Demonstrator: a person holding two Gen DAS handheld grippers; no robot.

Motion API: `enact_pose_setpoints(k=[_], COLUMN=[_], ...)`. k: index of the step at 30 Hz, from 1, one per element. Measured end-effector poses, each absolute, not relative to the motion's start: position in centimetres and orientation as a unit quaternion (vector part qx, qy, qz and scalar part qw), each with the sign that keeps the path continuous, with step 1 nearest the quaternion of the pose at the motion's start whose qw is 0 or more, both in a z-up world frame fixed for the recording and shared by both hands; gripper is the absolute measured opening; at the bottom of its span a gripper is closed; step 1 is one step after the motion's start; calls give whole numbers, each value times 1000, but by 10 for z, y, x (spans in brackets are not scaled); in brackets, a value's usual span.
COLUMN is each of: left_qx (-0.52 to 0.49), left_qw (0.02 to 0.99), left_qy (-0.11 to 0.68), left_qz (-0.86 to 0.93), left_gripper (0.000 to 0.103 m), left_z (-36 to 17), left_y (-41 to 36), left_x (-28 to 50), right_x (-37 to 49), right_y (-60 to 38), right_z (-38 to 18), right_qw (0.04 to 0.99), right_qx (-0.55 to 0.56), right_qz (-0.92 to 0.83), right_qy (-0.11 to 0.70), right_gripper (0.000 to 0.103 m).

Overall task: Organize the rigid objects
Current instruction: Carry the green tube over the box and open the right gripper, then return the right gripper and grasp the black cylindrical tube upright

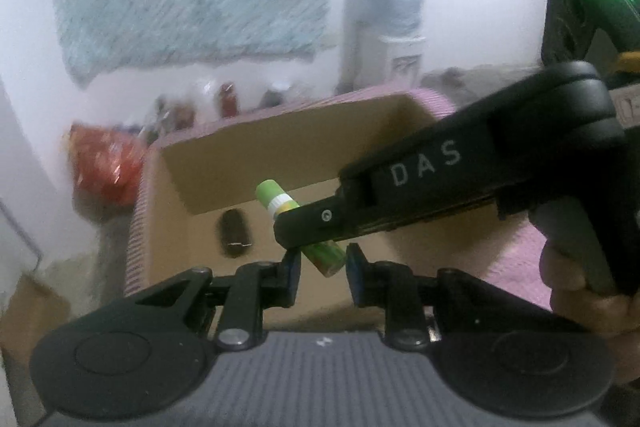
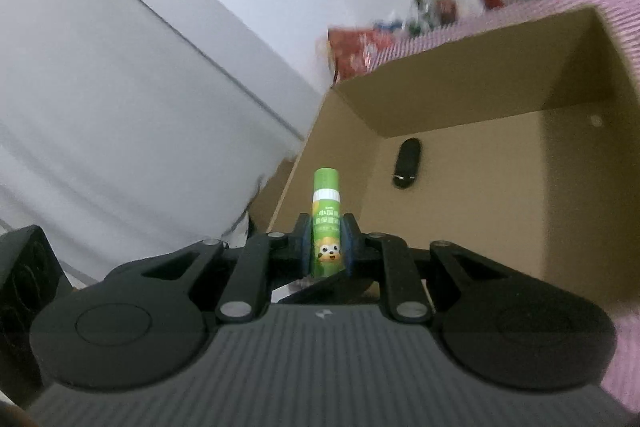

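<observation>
From the left wrist, the left gripper (image 1: 323,273) is clenched on nothing, in front of the cardboard box (image 1: 288,147). The right gripper (image 1: 292,227) (marked "DAS") crosses over the box, grasping a green glue stick (image 1: 272,197).

From the right wrist, the right gripper (image 2: 327,247) clamps the glue stick (image 2: 327,227), its label showing a cartoon animal, just before the box (image 2: 460,99). A dark oval object (image 2: 407,163) lies inside. The box sits on a pink striped cloth (image 2: 624,11).
</observation>
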State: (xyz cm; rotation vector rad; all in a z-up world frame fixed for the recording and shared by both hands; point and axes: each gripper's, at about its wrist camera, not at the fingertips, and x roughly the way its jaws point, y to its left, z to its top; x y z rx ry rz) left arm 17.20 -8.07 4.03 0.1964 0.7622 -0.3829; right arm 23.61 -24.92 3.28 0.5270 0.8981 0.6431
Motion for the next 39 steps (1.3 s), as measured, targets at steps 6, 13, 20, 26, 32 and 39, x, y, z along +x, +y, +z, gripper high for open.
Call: enact_pose_setpoints(k=[6, 13, 20, 26, 32, 39], left_qx=[109, 81, 44, 28, 17, 40], left_qw=[893, 905, 923, 929, 920, 886], left_qy=[421, 406, 366, 339, 339, 388], left_qz=[-114, -99, -113, -145, -195, -250], left_gripper=[32, 51, 56, 58, 61, 60], left_z=[19, 27, 57, 70, 60, 6], left_y=[-55, -40, -30, -30, -37, -72], left_x=[237, 230, 191, 146, 107, 78], right_x=[318, 327, 279, 210, 140, 106], right_y=[-209, -215, -266, -317, -359, -363], right_z=[4, -11, 12, 29, 19, -39], right_qw=[776, 759, 771, 788, 810, 804], right_qx=[266, 305, 336, 346, 343, 360], right_qz=[299, 287, 300, 306, 276, 225], right_qy=[487, 498, 450, 408, 388, 416], right_gripper=[17, 17, 18, 18, 21, 22])
